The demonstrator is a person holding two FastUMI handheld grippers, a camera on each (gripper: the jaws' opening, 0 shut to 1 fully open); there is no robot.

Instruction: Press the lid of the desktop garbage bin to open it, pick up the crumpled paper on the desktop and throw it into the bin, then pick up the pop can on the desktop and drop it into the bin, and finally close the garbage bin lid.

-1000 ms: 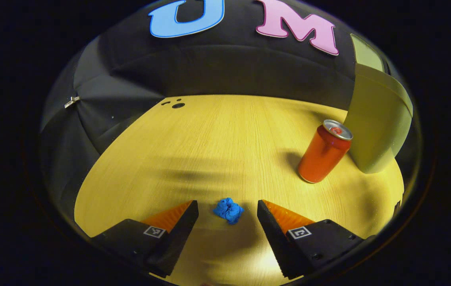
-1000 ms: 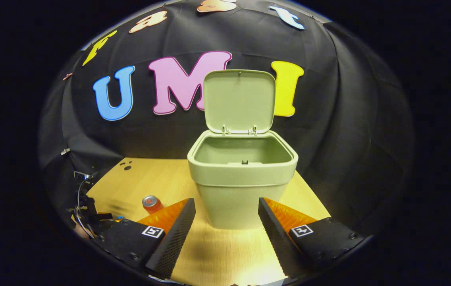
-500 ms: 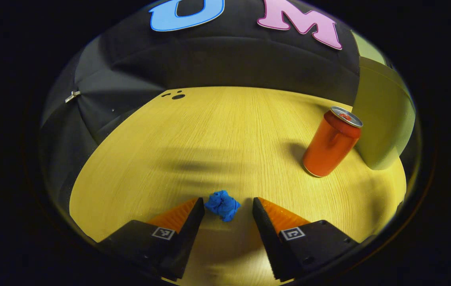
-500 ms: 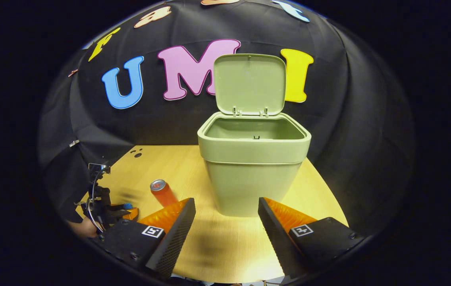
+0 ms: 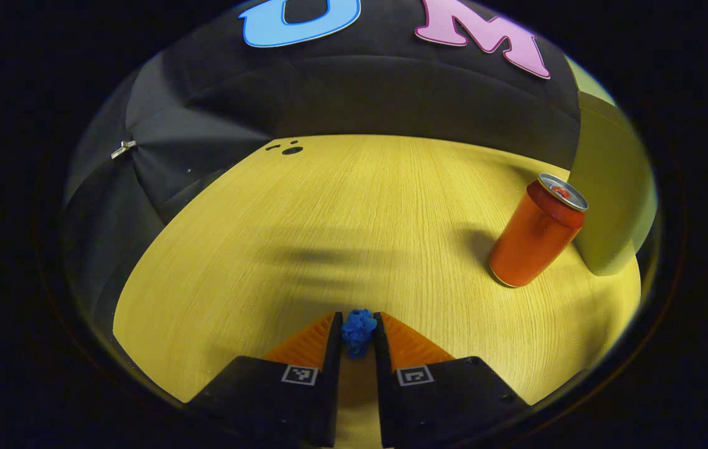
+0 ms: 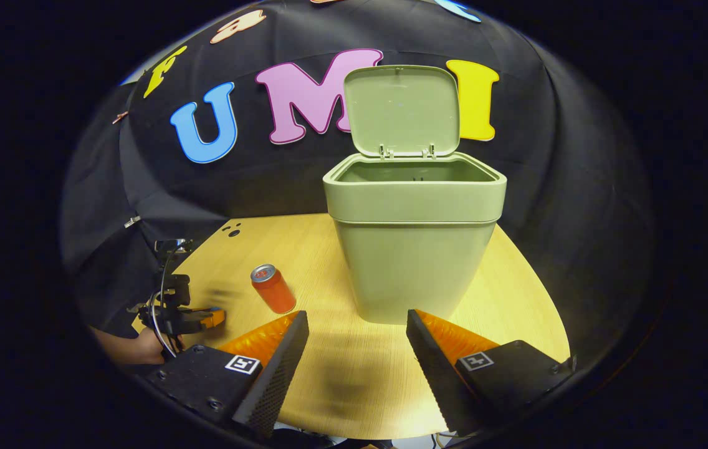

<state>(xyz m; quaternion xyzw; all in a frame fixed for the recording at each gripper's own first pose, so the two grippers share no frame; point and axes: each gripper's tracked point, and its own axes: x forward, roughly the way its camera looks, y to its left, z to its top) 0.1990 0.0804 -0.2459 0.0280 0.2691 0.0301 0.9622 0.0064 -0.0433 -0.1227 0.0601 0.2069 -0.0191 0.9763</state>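
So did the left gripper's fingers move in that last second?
Yes. In the left gripper view, the left gripper has closed inward from wide open and now pinches the paper; the can stayed upright on the table.

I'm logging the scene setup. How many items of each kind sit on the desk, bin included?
Bin, lid up: 1
Can: 1
Crumpled paper, pinched in the left gripper: 1
Total: 3

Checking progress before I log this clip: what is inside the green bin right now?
The bin stands with its lid up. Only the upper inner walls show, bare; its front wall hides the bottom. The crumpled paper is still in the left gripper.
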